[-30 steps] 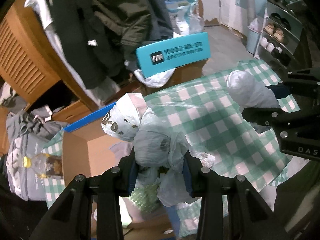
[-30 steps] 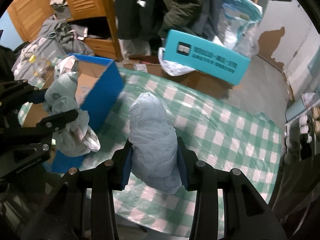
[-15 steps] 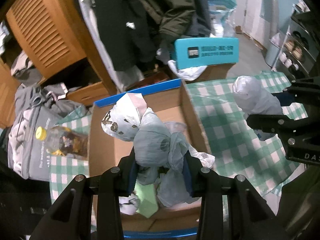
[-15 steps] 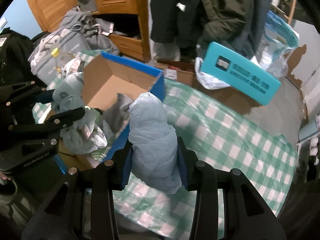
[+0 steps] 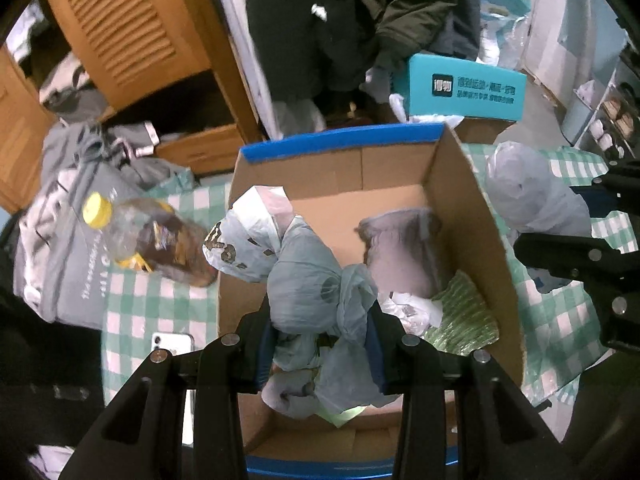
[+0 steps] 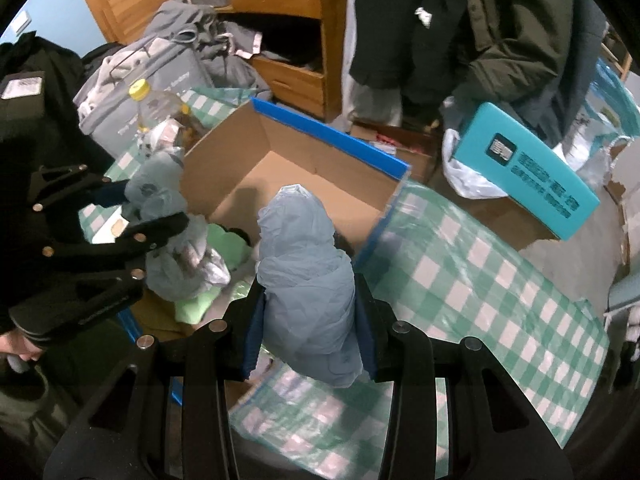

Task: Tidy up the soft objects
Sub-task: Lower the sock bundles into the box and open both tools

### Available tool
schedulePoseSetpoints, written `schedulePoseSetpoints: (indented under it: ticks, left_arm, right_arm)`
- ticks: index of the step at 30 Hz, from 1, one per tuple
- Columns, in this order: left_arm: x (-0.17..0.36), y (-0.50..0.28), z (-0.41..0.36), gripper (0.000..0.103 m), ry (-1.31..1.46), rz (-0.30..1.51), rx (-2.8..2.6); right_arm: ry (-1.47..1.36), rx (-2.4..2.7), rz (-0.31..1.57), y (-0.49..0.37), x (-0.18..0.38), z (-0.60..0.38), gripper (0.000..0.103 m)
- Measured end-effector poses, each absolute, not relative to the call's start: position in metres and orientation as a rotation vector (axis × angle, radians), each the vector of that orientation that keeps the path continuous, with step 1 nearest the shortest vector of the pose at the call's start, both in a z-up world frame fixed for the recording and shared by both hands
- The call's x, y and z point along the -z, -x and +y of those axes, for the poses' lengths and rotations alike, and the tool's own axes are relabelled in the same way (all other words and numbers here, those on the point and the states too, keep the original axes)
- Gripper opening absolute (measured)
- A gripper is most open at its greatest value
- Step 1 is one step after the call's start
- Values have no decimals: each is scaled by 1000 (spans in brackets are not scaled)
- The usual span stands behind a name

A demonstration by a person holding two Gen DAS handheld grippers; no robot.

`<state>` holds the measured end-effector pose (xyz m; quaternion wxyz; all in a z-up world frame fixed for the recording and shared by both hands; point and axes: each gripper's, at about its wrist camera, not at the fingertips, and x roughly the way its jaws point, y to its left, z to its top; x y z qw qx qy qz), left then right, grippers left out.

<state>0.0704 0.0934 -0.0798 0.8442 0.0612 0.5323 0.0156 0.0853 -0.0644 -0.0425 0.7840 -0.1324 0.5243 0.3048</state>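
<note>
Bundles [image 5: 316, 280] [image 6: 308, 280] of bagged soft goods, one clamped in each gripper [image 5: 320, 340] [image 6: 308, 332], hang over the cardboard box [image 5: 480, 216]. Delivery step; next, lower and release, apparently onto items inside.

Two black hand-held grippers with blue-padded fingers.

The left gripper [image 5: 320, 344] is a matte black frame of angular, open-sided arms branching in a Y toward each finger, studded with round silver screw heads; its inner pads [image 5: 265, 344] are dark blue. The right gripper [image 6: 310, 332] has the same build: black struts, silver screws, blue pads [image 6: 251, 334]. Seen side-on from the right wrist camera, the left unit's body carries faint raised lettering, too blurred to read. A dark sleeve [image 6: 32, 332], possibly black, shows behind it.
</note>
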Motion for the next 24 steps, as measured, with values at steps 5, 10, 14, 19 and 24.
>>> schedulePoseSetpoints:
  ticks: [5,10,14,19,24]
  left_arm:
    - [90,-70,104,39,-122,1148,-52]
    - [94,-71,106,41,-114,1164,-54]
    - [94,-72,105,46,-119,1169,-51]
    - [90,-70,103,60,-132,1162,-61]
    - [80,-66,101,72,-133,1139,-63]
  right_arm:
    - [299,-666,1146,-88,50,-45,39]
    - [307,-671,1174,-91,61,-31,40]
    - [313,-680,1185,-92,67,-22,44]
    - [316,-675,1168,-91,64,-21,56]
    - [304,-655,1151,-93,58,-27,62]
